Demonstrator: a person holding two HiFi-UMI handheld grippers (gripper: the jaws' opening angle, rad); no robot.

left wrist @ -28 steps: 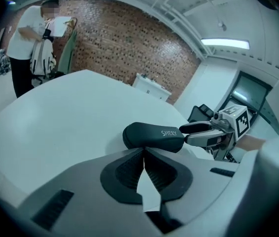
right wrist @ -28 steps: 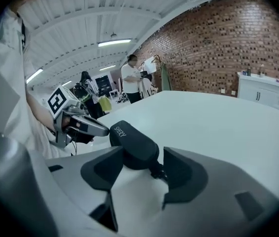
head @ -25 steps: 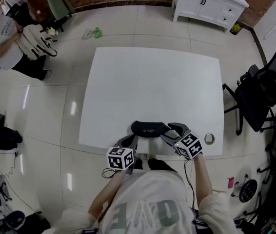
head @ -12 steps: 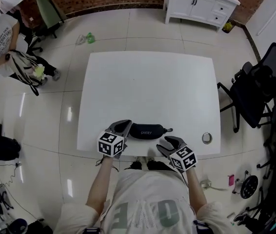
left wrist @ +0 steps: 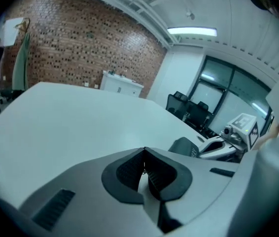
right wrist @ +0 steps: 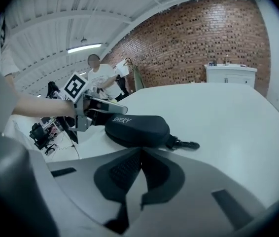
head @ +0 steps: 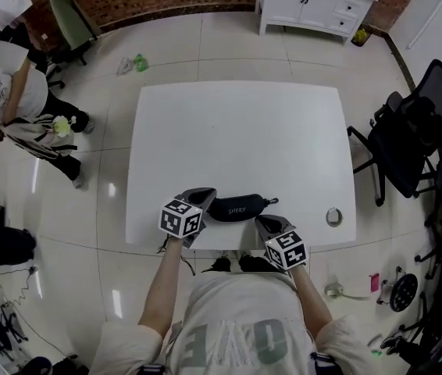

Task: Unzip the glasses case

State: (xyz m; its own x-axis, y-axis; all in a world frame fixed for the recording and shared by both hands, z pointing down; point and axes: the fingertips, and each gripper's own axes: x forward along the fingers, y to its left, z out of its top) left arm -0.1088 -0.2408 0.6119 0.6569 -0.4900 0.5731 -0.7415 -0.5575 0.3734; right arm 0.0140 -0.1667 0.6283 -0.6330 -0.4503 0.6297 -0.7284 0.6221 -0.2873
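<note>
Right gripper: the jaws have just closed and are pressed together with nothing between them. The tips sit just short of the near side of the glasses case.

Left gripper: the jaws are pressed together and empty, with the tips just beside the case's left end.

The case lies closed on the white tabletop, near its front edge and between both grippers. Its clip strap trails off the right end. A small ring rests near the tabletop's right front corner.

Closed black glasses case, flat
</note>
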